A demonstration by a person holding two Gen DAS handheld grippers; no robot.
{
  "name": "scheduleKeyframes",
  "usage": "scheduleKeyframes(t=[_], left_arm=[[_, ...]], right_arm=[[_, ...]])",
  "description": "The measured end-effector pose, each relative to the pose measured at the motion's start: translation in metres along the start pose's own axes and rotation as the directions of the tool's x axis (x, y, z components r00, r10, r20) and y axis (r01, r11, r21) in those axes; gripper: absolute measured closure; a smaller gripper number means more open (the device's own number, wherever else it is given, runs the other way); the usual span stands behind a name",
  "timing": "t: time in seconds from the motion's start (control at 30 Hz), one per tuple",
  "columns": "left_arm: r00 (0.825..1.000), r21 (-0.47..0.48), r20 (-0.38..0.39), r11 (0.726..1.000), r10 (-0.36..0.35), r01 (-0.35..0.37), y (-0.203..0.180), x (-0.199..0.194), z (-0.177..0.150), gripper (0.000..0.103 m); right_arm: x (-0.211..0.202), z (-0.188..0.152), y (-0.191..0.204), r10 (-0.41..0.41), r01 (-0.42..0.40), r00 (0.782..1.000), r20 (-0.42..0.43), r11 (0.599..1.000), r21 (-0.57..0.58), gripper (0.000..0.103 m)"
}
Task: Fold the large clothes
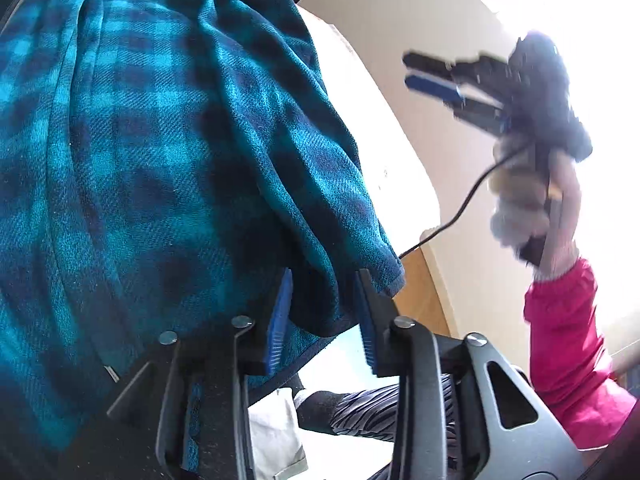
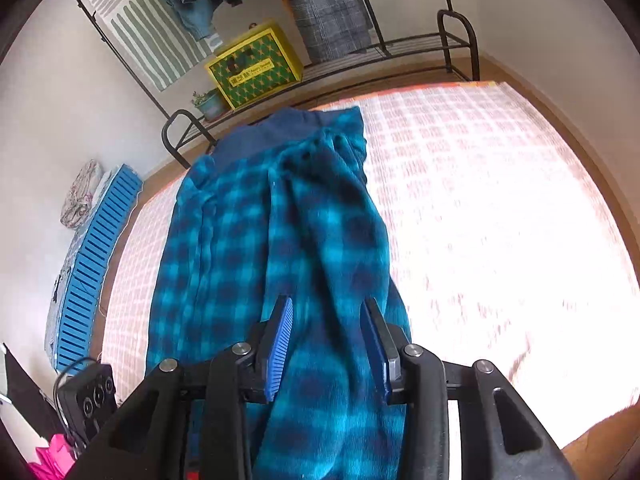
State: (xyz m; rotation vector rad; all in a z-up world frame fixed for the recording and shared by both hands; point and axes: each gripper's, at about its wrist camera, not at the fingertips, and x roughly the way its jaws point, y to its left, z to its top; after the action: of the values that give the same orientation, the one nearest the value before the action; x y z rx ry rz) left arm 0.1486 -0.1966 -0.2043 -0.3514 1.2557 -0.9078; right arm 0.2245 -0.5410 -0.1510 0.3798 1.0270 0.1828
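My left gripper (image 1: 326, 316): jaws partly apart, hem of the blue plaid fleece garment (image 1: 168, 152) hanging loosely between the pads, not pinched. My right gripper (image 2: 330, 344): jaws partly apart, nothing clamped, poised over the same garment (image 2: 276, 240), which lies lengthwise on the pale checked mattress (image 2: 480, 208). Beyond the bed: metal clothes rack (image 2: 400, 46), yellow-green box (image 2: 256, 66), blue slatted crate (image 2: 94, 268) at the left wall
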Motion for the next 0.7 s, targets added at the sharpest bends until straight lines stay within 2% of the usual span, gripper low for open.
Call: scheduleKeyframes(t=[0.13,0.27,0.33,0.4,0.53,0.7], left_arm=[[0.998,-0.048,0.033,0.998,0.044,-0.042,0.007,-0.001,0.005,0.059],[1.000,-0.191,0.000,0.982,-0.016,0.015,0.028,0.019,0.010,0.059],[0.998,-0.174,-0.043,0.984,-0.055,0.047,0.023,0.034,0.011,0.059],[0.998,-0.121,-0.063,0.993,-0.019,0.011,0.014,0.044,0.011,0.103],[0.998,-0.165,-0.005,0.985,0.055,-0.055,0.024,0.039,0.014,0.102],[0.997,-0.185,0.015,0.980,0.079,-0.075,0.033,0.033,0.019,0.102]], right_arm=[[0.013,-0.054,-0.023,0.054,-0.048,0.996,-0.076,0.995,0.086,0.061],[0.033,-0.087,-0.044,0.119,-0.096,0.987,-0.113,0.978,0.186,0.060],[0.037,-0.092,-0.046,0.124,-0.099,0.984,-0.128,0.977,0.191,0.060],[0.035,-0.093,-0.043,0.122,-0.100,0.986,-0.113,0.979,0.178,0.060],[0.023,-0.099,-0.038,0.169,-0.155,0.983,-0.071,0.972,0.177,0.060],[0.033,-0.114,-0.027,0.195,-0.178,0.975,-0.104,0.972,0.154,0.054]])
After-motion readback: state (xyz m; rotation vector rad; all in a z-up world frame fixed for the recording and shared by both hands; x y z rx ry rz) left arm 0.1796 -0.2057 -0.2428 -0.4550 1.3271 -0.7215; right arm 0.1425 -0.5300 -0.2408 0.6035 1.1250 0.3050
